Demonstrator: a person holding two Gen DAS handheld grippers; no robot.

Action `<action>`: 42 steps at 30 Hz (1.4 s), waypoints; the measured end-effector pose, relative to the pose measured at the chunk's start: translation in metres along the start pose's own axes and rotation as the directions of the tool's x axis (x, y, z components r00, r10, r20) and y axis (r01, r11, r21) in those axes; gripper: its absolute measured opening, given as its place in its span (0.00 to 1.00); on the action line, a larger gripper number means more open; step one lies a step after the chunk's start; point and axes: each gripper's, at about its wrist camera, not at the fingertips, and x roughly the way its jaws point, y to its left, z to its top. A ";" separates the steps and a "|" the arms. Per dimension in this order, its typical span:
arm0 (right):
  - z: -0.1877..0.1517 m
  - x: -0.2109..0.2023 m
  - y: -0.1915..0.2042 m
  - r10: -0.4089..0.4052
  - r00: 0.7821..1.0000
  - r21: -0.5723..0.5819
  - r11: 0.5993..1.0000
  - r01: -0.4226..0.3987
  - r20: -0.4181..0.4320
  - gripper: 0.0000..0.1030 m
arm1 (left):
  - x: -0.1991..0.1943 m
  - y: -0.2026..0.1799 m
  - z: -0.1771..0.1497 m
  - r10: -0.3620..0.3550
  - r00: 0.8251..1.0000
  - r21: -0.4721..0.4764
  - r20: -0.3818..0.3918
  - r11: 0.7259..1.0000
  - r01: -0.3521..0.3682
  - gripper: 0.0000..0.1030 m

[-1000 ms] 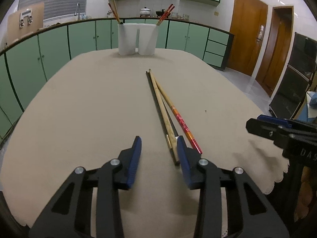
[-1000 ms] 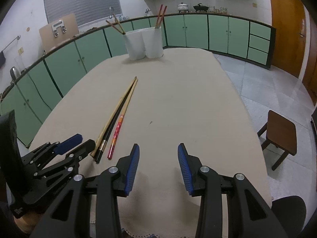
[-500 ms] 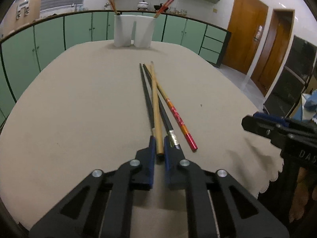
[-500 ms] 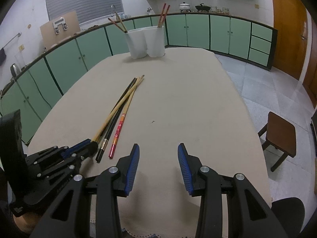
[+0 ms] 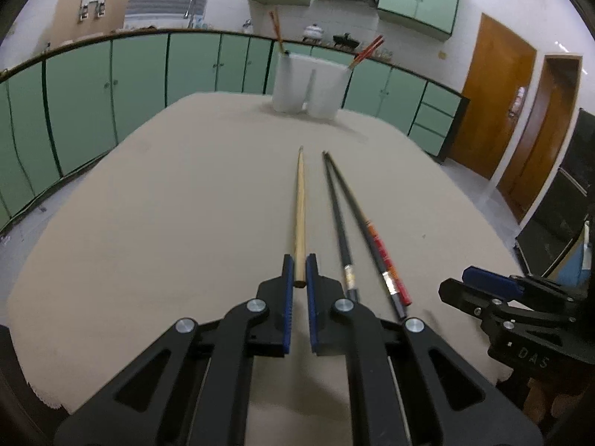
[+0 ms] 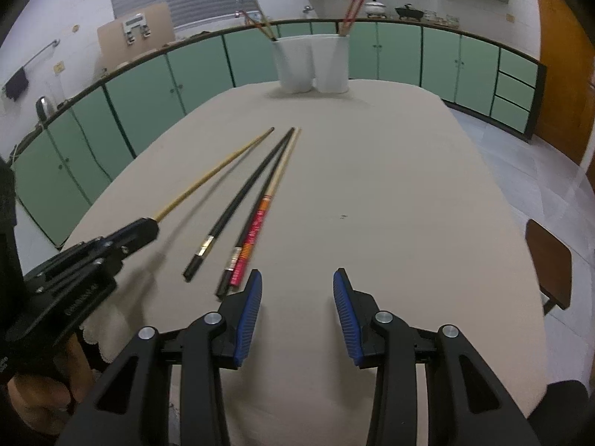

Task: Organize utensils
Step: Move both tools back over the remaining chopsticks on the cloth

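Bamboo-coloured and thin, the light chopstick (image 5: 299,208) is pinched at its thick end between the blue pads of our left gripper (image 5: 299,267), whose jaws have just closed on it. It points away from us toward the far edge of the beige tablecloth (image 5: 167,204). In the left wrist view it looks plain pale wood. The right wrist view shows something more: a dark tip (image 6: 271,129) at its far end and a yellow shaft, and a shadow under it on the cloth, so it seems lifted a little; we cannot tell how much.

Only the right wrist view shows the hand (image 6: 41,390) of the person under the left tool. It also shows our right gripper (image 6: 297,290) with jaws spread and nothing between them, low over the near edge of the cloth.

Just right of the held stick three others lie on the cloth: a black chopstick (image 5: 339,219) with a silver band, a second black one (image 5: 357,208), and a red patterned chopstick (image 6: 253,238) with a pale front part. At the far edge stand two white holders (image 5: 308,87), touching each other, with sticks inside.
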 end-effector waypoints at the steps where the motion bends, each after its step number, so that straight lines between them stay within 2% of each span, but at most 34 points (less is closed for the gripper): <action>1: 0.000 0.002 0.004 0.010 1.000 -0.008 1.000 -0.010 -0.003 0.36 | 0.001 0.001 -0.001 0.011 1.000 0.004 -0.007 1.000 -0.010 0.06; 7: -0.003 0.013 0.019 0.037 0.999 -0.047 0.998 -0.037 -0.017 0.34 | 0.008 0.005 -0.006 0.061 0.997 0.002 -0.052 0.998 -0.061 0.09; 11: -0.007 0.015 0.024 0.007 1.000 -0.098 0.995 -0.008 -0.004 0.33 | 0.005 0.006 -0.009 0.060 0.997 0.011 -0.054 0.998 -0.059 0.11; 16: -0.009 0.012 0.018 -0.004 1.000 -0.076 0.997 0.004 0.000 0.31 | 0.005 0.000 -0.010 0.055 0.997 0.043 -0.050 0.998 -0.053 0.23; 18: -0.008 0.013 0.020 0.004 1.000 -0.081 0.997 -0.004 0.001 0.32 | 0.005 -0.002 -0.011 0.056 0.997 0.057 -0.045 0.997 -0.054 0.25; 22: -0.006 0.017 0.024 -0.001 1.000 -0.094 0.996 0.002 0.019 0.30 | 0.006 0.000 -0.011 0.069 0.997 0.066 -0.038 0.996 -0.066 0.25; 24: -0.004 0.019 0.023 -0.011 0.999 -0.091 0.996 0.014 0.030 0.21 | 0.007 0.002 -0.010 0.092 0.995 0.081 -0.033 0.993 -0.089 0.23; 25: -0.002 0.021 0.022 -0.022 0.999 -0.089 0.996 0.025 0.035 0.11 | 0.006 0.003 -0.011 0.099 0.995 0.088 -0.030 0.991 -0.096 0.14; 26: -0.001 0.022 0.019 -0.032 0.999 -0.077 0.996 0.035 0.039 0.07 | 0.006 0.003 -0.011 0.105 0.994 0.092 -0.028 0.991 -0.102 0.07; 33: -0.003 0.016 -0.007 -0.118 0.991 0.034 0.993 0.116 0.055 0.06 | 0.002 0.008 -0.012 0.154 0.988 0.074 -0.017 0.986 -0.152 0.06; 38: -0.008 0.011 -0.007 -0.085 0.995 0.024 0.996 0.083 0.051 0.07 | 0.002 0.001 -0.012 0.158 0.987 0.104 -0.016 0.982 -0.156 0.08; 42: -0.010 0.013 -0.006 -0.082 0.995 0.016 0.997 0.081 0.060 0.07 | 0.004 0.005 -0.010 0.159 0.987 0.093 -0.014 0.983 -0.157 0.11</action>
